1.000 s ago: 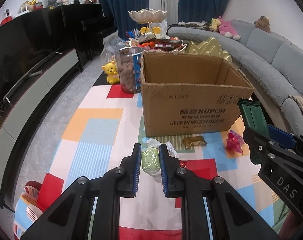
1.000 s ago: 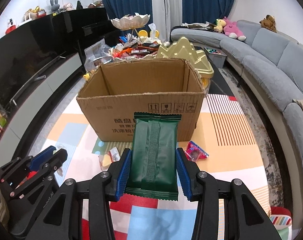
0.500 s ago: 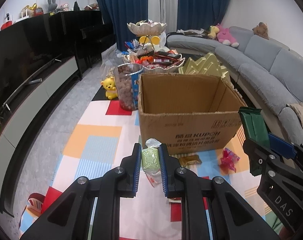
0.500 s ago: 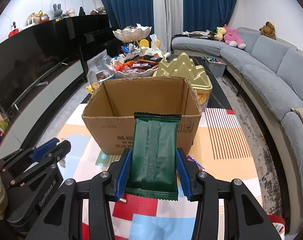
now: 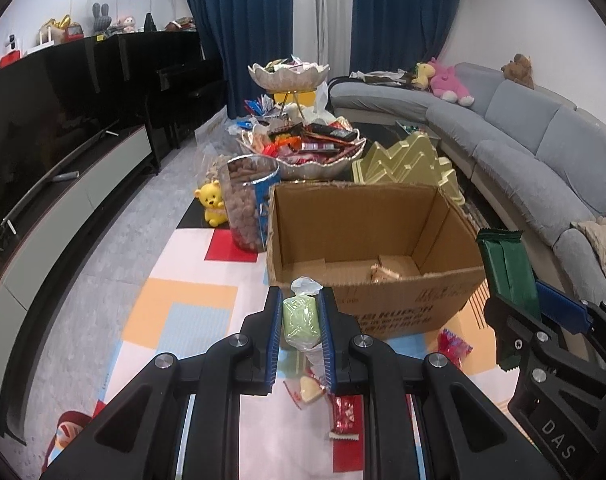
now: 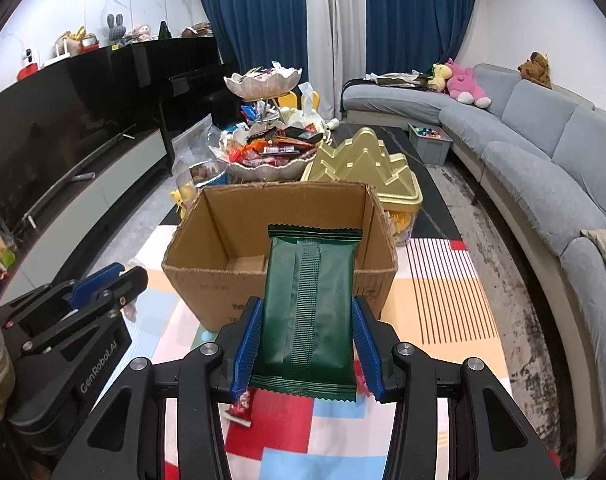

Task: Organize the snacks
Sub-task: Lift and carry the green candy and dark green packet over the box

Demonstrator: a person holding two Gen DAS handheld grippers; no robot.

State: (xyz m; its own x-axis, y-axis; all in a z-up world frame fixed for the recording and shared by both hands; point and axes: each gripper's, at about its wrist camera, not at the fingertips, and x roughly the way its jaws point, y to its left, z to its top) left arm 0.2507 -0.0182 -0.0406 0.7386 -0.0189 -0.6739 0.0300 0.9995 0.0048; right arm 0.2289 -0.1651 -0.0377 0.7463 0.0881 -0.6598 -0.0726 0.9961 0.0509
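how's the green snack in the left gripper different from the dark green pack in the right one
The light green snack is pale, small and in a clear wrapper with a twisted end; the dark green pack is opaque, flat and far larger, with crimped, serrated ends. The left gripper holds its jaws close together on the snack, while the right gripper stands much wider around the pack. Both are clamped between blue pads, lifted in front of the cardboard box.

Walls: white, marble-veined at upper left [image 6: 83,4]
Curtains: dark blue, top centre [image 6: 259,12]
Sofa: grey, curved, right side [image 6: 543,152]
Cabinet: glossy black, left [image 6: 63,120]
Floor mat: coloured blocks, bottom [image 5: 191,320]
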